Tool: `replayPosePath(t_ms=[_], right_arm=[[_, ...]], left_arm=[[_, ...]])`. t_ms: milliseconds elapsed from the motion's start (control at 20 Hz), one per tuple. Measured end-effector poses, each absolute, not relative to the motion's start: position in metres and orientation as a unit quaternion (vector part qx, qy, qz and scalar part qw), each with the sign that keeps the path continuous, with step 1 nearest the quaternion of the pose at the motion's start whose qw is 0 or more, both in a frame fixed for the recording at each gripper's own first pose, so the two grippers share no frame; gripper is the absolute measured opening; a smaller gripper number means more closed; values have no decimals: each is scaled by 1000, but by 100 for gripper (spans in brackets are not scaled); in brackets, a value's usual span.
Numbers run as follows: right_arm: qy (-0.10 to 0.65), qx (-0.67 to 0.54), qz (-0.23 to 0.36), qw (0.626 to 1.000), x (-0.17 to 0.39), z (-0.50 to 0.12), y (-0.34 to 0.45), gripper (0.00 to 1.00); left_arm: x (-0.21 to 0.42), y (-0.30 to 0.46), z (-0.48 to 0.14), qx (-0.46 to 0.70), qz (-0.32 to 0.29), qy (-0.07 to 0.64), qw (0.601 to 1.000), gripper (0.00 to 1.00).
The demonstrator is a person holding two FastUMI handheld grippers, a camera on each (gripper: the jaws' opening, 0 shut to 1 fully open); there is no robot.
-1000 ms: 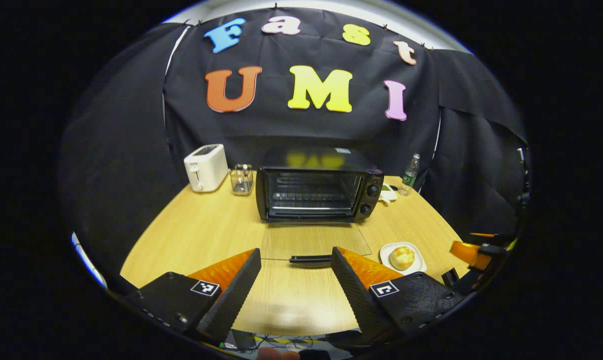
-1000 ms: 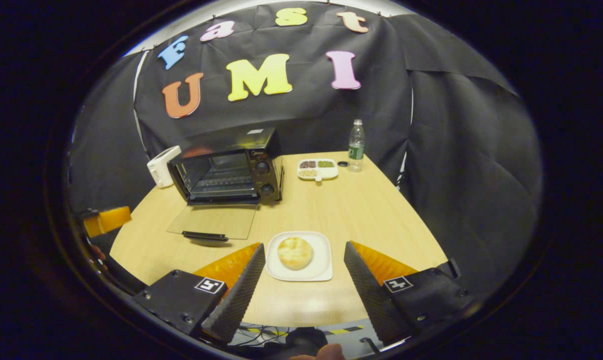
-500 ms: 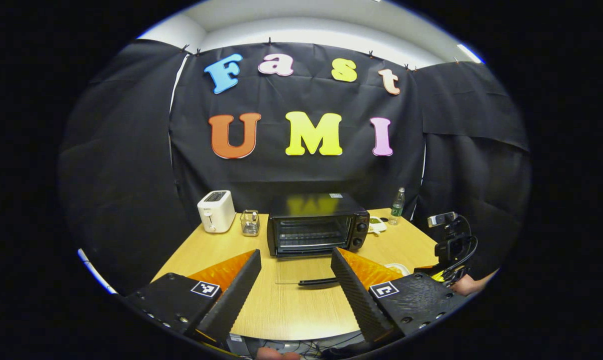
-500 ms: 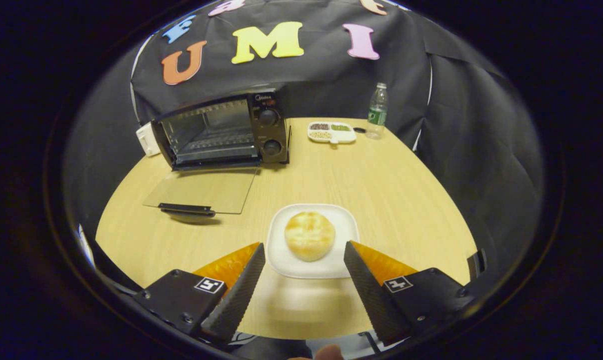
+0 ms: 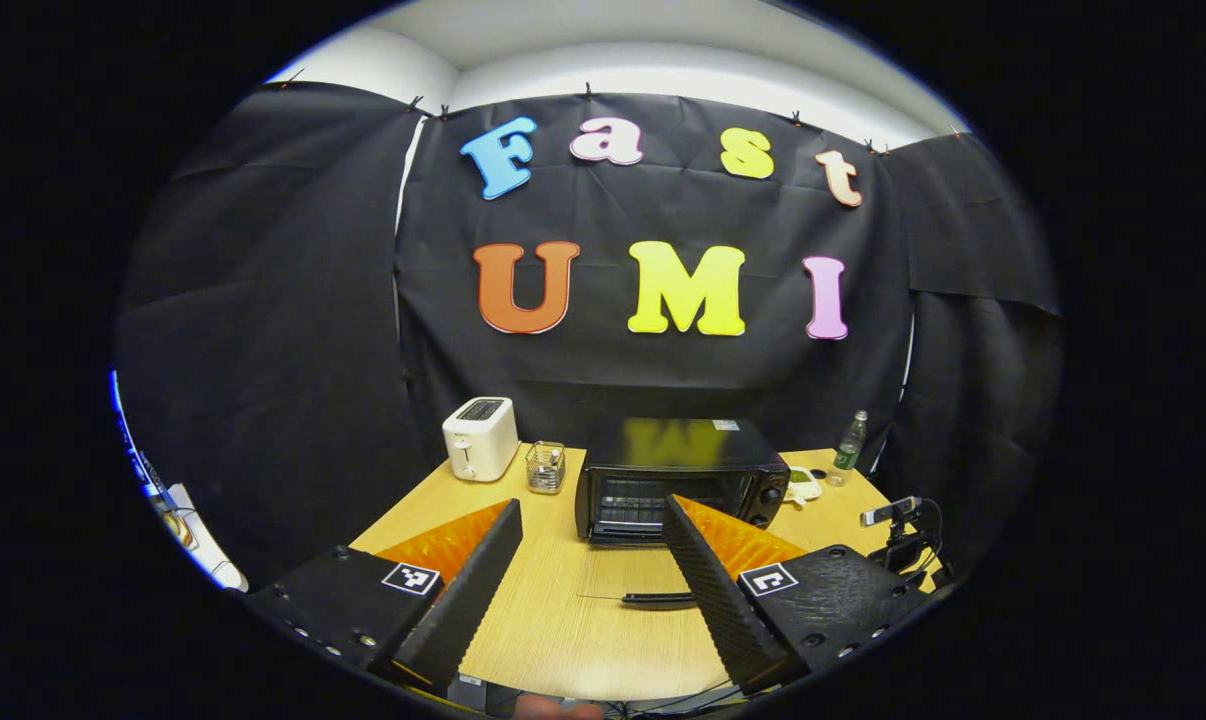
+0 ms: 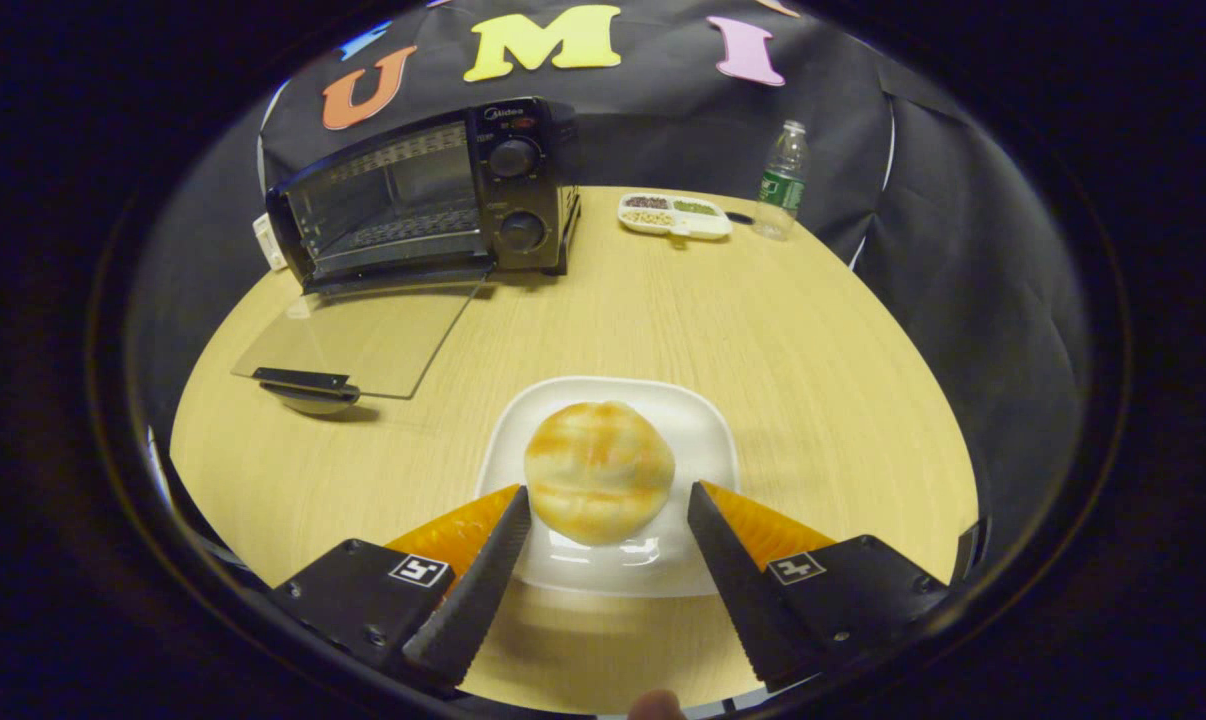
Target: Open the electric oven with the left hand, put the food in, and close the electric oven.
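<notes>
Closer now, the right gripper [image 6: 609, 500] has dropped over the one bun [image 6: 599, 472] on its plate [image 6: 708, 450], fingers spread either side, not touching. Left gripper [image 5: 591, 515] has pulled back, fingers spread, empty. One oven [image 6: 413, 195] stands far left, door [image 6: 358, 338] down.

left far, faces oven [image 5: 681, 478] front | right near, angled | share oven

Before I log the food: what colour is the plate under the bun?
White; the plate shows best in the right gripper view.
</notes>
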State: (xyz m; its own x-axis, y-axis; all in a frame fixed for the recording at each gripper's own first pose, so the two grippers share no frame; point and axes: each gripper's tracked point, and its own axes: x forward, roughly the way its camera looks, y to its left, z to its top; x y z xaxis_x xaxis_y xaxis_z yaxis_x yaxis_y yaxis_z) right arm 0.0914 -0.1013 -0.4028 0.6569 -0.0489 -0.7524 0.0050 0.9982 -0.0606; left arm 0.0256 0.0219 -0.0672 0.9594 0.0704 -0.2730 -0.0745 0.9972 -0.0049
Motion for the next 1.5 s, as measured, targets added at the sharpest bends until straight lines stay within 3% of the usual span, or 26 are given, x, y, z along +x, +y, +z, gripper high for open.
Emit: replayPosePath(t_ms=[550, 1000, 1500], right_arm=[[399, 5, -13, 917, 85, -384, -95, 67], [348, 67, -11, 935, 73, -330, -46, 60], [288, 159, 15, 944, 182, -305, 82, 60]], left_arm=[[66, -5, -70, -23, 5, 163, 986, 94], [69, 19, -67, -22, -18, 159, 987, 94], [35, 104, -61, -12, 42, 165, 985, 93]])
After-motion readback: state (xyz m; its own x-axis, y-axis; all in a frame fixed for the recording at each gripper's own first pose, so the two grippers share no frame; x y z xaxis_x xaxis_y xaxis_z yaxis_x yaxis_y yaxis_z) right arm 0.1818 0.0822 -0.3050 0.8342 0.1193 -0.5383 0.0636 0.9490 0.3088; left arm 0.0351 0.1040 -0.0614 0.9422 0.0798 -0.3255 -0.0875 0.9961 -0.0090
